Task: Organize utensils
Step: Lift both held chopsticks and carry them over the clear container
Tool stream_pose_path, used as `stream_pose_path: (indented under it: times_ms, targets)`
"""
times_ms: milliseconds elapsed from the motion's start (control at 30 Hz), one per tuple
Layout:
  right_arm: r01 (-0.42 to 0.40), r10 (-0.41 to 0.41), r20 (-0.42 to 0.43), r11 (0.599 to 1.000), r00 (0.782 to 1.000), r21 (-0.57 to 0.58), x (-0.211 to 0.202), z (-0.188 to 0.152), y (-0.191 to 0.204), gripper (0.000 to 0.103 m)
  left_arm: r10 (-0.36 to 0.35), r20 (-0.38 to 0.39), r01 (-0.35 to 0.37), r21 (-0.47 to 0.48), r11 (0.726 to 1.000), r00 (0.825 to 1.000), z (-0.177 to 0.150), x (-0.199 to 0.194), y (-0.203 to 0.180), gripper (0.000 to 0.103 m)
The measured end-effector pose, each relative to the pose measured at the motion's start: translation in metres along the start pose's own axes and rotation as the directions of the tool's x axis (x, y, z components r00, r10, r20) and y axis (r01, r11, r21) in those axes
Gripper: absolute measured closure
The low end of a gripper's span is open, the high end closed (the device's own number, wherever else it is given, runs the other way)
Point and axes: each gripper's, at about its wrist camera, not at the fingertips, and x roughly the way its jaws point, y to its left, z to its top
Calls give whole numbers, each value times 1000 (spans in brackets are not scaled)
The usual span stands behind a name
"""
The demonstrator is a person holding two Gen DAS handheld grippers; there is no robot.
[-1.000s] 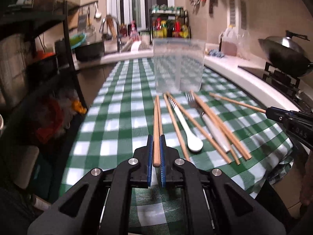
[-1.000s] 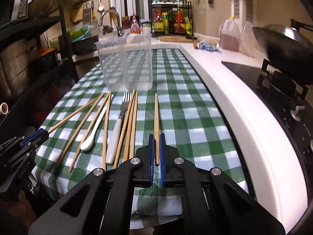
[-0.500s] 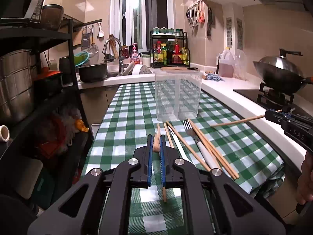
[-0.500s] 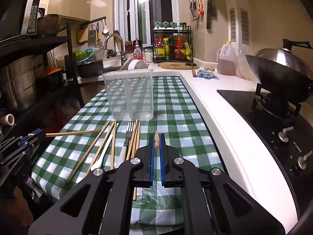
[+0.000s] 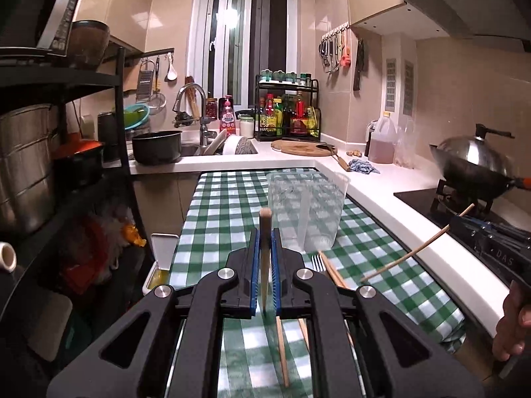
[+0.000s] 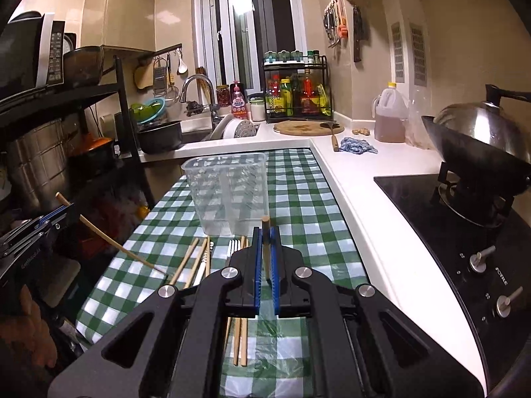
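Now, what you hold and what lies before you:

Left gripper (image 5: 264, 248): your black tongs with ribbed blue pads are clamped on a smooth, round wooden chopstick (image 5: 264, 232) — its blunt end pokes up past the tips and the thin end hangs below, off the cloth.
Right gripper (image 6: 264, 248): clamped the same way on a second chopstick (image 6: 265, 232), blunt end up.
Holder (image 5: 307, 212): a clear plastic tub with ribbed walls and a middle divider, upright on the cloth just beyond both grippers.
Cloth (image 6: 298, 199): glossy green-and-white check covering the counter.
Loose utensils (image 6: 199, 258): more pale wooden chopsticks, a metal fork and a white-handled piece lie side by side in front of the holder — partly hidden by your grippers.
Wok (image 6: 474, 152): dark, rounded, with a shiny domed lid, on the black hob to the right.
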Motion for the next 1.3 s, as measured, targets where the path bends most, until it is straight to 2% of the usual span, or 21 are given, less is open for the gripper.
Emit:
stream_pose_path:
  times_ms: [167,267,400,633,1000,1300]
  targets:
    - [-19,20,-38,1000,999,4,9,26,4,98,-29,-49,27,-49,998,998,27,10,14,96]
    - [-37,38,-63,999,997,24,14,40,2,98,-54,-104,45,-86,995,993,34,19,20,96]
    - [-40,43,-78,999,996,34,19,57,-1,98,-61,-162,45,-102,994,985,43,30,26,96]
    - [-33,34,-81,999,996,23,26,78,-2,98,-62,-204,43,-98,994,977,65,44,33,96]
    - [-39,39,-49,999,998,1,33,128,4,98,-103,-209,85,-96,992,972,109,63,42,96]
    - [-44,44,59,999,997,-7,36,201,7,98,-123,-96,114,-99,989,988,189,80,44,96]
